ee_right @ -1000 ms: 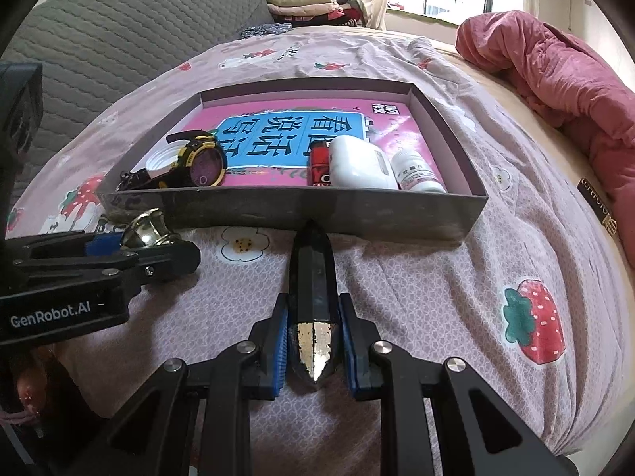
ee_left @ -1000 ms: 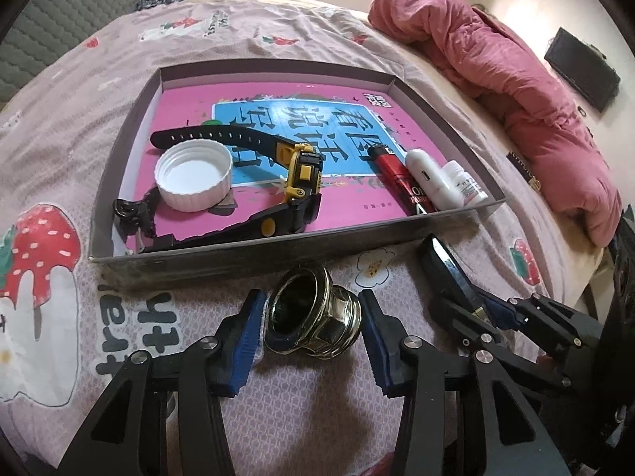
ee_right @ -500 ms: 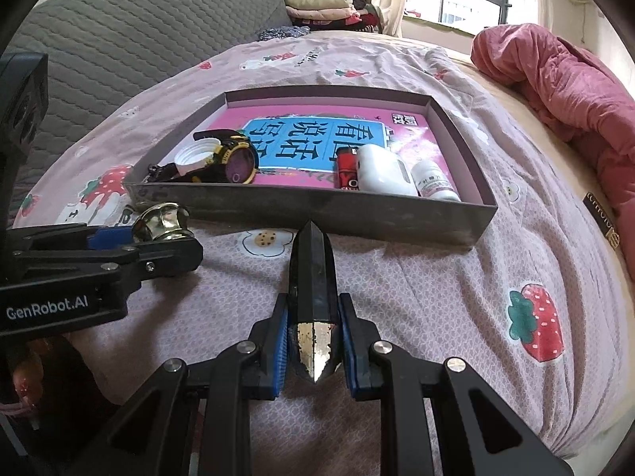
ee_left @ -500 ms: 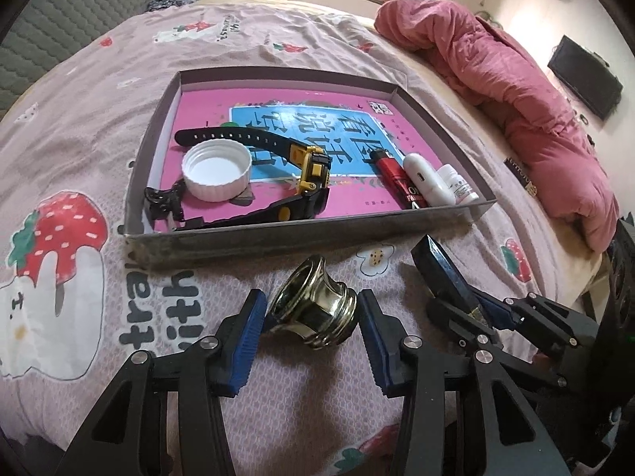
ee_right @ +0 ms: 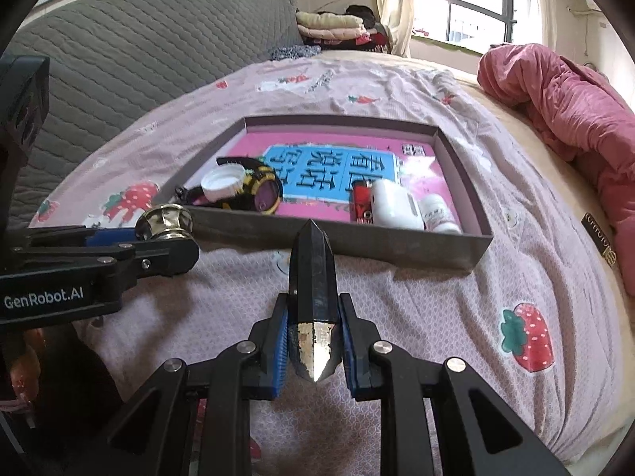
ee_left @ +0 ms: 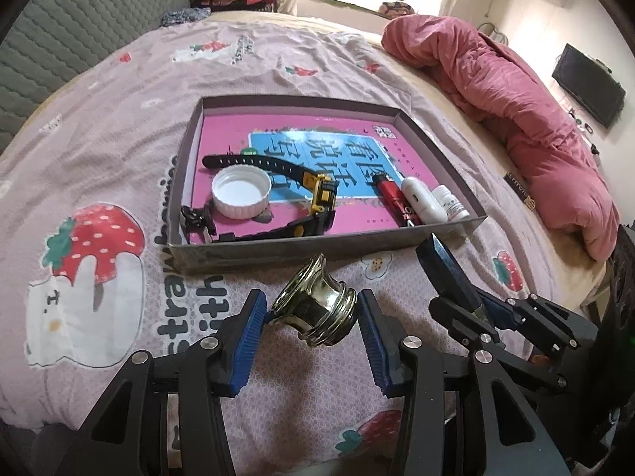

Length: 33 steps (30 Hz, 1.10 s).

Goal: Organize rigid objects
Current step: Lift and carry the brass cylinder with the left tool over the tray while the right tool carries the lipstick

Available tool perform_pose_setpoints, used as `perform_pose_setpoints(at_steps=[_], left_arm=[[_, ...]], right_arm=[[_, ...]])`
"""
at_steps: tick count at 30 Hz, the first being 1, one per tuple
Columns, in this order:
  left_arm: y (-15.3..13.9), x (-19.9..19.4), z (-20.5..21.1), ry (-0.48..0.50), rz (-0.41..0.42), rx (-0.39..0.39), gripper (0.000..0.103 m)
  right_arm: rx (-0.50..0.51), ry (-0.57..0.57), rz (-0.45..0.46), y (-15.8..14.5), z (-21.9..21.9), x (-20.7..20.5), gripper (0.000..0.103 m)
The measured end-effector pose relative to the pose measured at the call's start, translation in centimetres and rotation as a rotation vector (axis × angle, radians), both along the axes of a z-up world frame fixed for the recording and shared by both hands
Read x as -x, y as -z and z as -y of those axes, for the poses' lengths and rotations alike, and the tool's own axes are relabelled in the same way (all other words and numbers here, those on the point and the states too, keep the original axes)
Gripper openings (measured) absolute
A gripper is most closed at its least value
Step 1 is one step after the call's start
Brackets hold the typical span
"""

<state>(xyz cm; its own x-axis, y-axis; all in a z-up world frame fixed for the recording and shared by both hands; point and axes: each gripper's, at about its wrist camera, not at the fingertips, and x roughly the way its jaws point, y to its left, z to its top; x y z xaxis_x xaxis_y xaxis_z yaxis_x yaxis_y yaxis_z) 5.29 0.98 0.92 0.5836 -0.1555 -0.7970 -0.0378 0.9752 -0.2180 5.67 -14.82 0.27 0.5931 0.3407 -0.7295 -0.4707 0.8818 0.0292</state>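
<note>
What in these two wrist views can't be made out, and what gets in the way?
- Black clip, left wrist view: small, dark, partly behind the box wall; shape unclear.
- White bottle label, both views: print too small.
- Watch strap, right wrist view: mostly hidden by the white cap and box wall.
- Dark pointed object in the right gripper: what it is stays unclear.
- Person: cut off by the frame edges.

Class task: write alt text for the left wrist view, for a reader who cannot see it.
The left gripper holds a brass knob above a strawberry-print bedsheet, just short of a shallow grey box. The box holds a watch, a white cap, a red lighter and two small white bottles.
</note>
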Motion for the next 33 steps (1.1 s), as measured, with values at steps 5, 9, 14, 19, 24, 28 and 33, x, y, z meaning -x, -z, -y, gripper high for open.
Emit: perform_pose_setpoints(at_steps=[5, 9, 14, 19, 24, 28, 33], left_arm=[[-0.8, 0.6, 0.1, -0.003, 0.013, -0.008, 0.048], [-1.6, 0.9, 0.2, -0.007, 0.029, -0.021, 0.048], [-2.7, 1.6, 0.2, -0.019, 0.046, -0.032, 0.048], [-3.7, 1.8, 0.1, -0.030, 0.064, -0.041, 0.048], [-4.5, 1.9, -0.1, -0.038, 0.084, -0.046, 0.048], [-4.9, 1.7, -0.4, -0.046, 0.098, -0.055, 0.048], [-5.4, 1.2, -1.5, -0.080, 0.113, -0.046, 0.048]], right_arm=[[-0.013, -0.001, 0.012, -0.8, 0.1, 0.3, 0.023], [-0.026, 0.000, 0.029, -1.5, 0.3, 0.6, 0.023], [-0.042, -0.005, 0.040, -2.4, 0.3, 0.9, 0.023], [-0.061, -0.006, 0.060, -3.4, 0.3, 1.1, 0.023], [-0.059, -0.007, 0.089, -4.4, 0.3, 1.3, 0.023], [-0.063, -0.006, 0.111, -5.3, 0.3, 1.0, 0.023], [-0.076, 0.005, 0.129, -6.3, 0.3, 0.1, 0.023]])
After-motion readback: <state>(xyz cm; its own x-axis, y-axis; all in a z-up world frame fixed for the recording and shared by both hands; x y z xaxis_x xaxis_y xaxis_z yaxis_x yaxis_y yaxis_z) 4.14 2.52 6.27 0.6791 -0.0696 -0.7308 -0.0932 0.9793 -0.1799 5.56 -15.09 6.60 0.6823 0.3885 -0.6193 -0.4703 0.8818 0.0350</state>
